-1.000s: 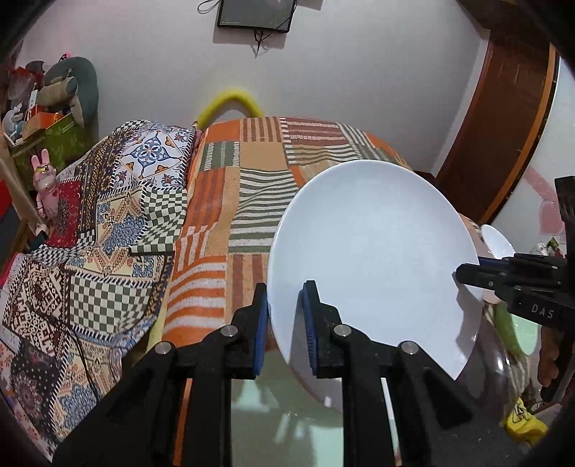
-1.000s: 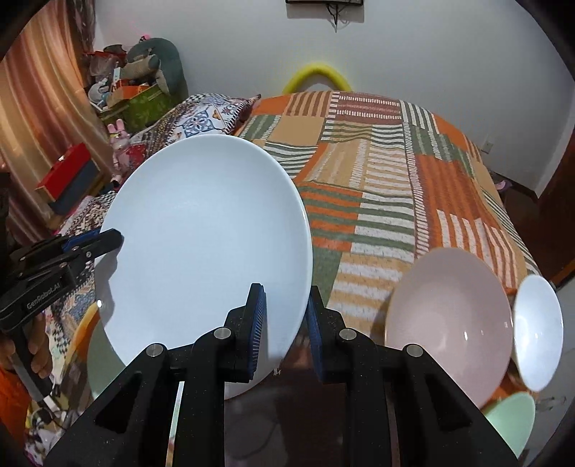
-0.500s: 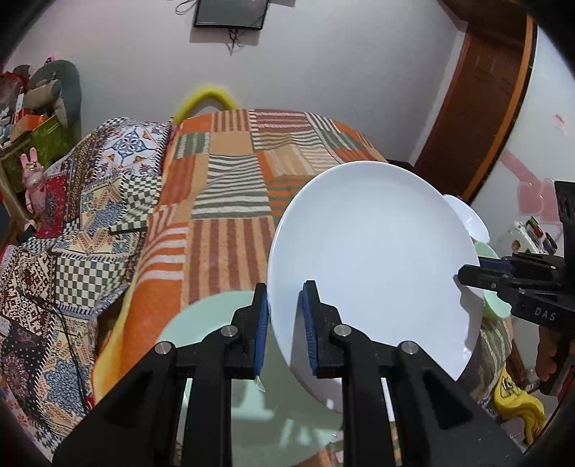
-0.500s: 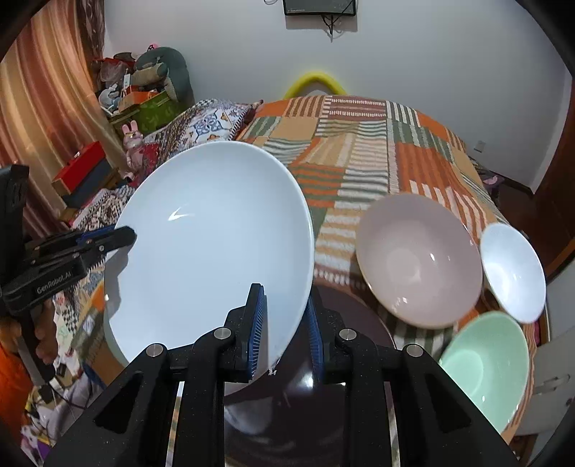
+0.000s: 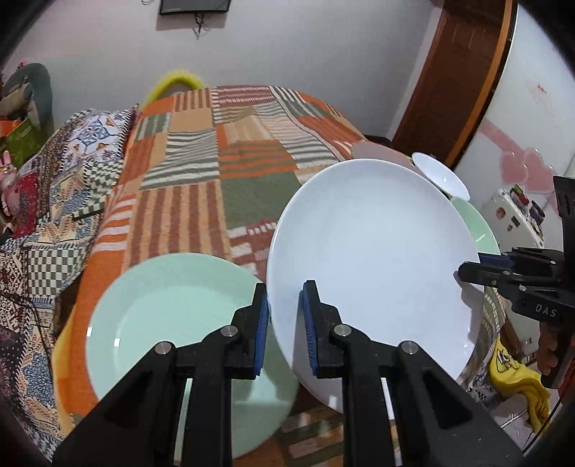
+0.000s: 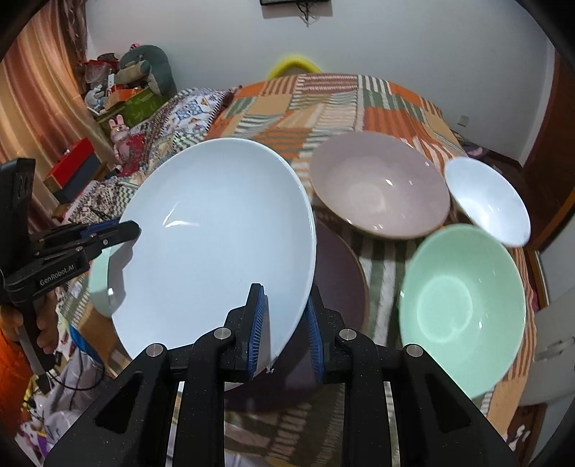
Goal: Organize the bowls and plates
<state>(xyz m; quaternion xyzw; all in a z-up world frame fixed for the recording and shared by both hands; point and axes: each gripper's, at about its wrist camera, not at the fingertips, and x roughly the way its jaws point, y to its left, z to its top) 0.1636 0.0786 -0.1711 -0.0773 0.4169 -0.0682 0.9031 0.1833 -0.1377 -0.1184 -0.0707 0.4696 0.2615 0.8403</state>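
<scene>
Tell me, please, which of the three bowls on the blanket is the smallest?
The white bowl, at the far right beside the pink bowl and behind the green bowl; both of those are clearly wider.

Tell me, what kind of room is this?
Probably a bedroom. There's a bed with a patchwork blanket, stuffed toys piled by the curtain, and a screen on the wall. The plates and bowls sit on the bed.

Light: soft, even indoor light over my tongs | Glare: small streaks on white plate (image 6: 215, 237) and green bowl (image 6: 463, 305) | Blur: pink bowl (image 6: 377, 186) smeared | Edges: heavy fisheye bend, black corners.
</scene>
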